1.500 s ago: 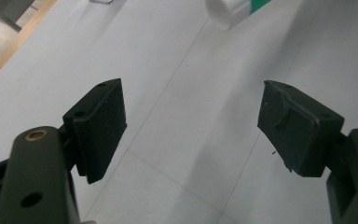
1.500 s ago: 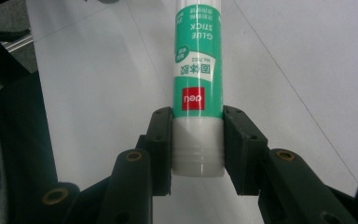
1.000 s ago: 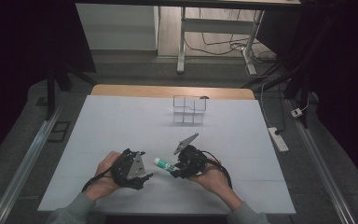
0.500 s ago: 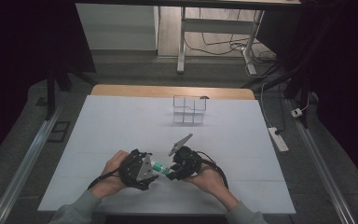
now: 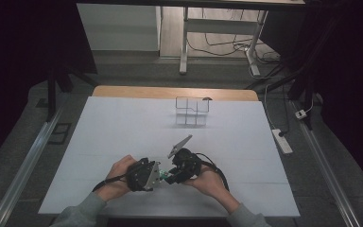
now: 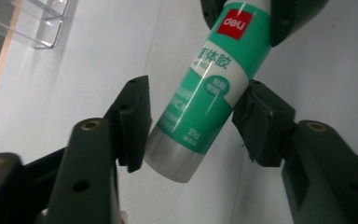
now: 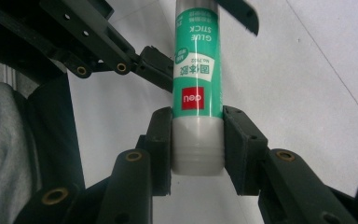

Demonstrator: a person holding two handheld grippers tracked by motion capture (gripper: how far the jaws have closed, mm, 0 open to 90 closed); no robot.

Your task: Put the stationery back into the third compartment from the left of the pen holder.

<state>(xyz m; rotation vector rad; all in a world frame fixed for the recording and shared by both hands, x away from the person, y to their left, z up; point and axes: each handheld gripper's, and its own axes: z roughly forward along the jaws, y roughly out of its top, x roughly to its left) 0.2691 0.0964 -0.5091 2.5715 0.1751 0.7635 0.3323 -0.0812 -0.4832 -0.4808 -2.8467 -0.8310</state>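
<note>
The glue stick hangs between the two grippers near the table's six o'clock edge, and the step in hand looks like pulling the cap off. The right gripper is clamped on the whitish cap end, its jaws pressed flat against both sides. In the left gripper view, the left gripper has its jaws apart around the green body: the nine o'clock pad touches or nearly touches the silver base band, while the three o'clock pad stands just beside the label with a sliver of gap. To do this well, the left should probably close squarely on the green body, above the band, before any pull, then draw straight along the stick's axis. The clear wire rack sits well apart toward twelve o'clock.
</note>
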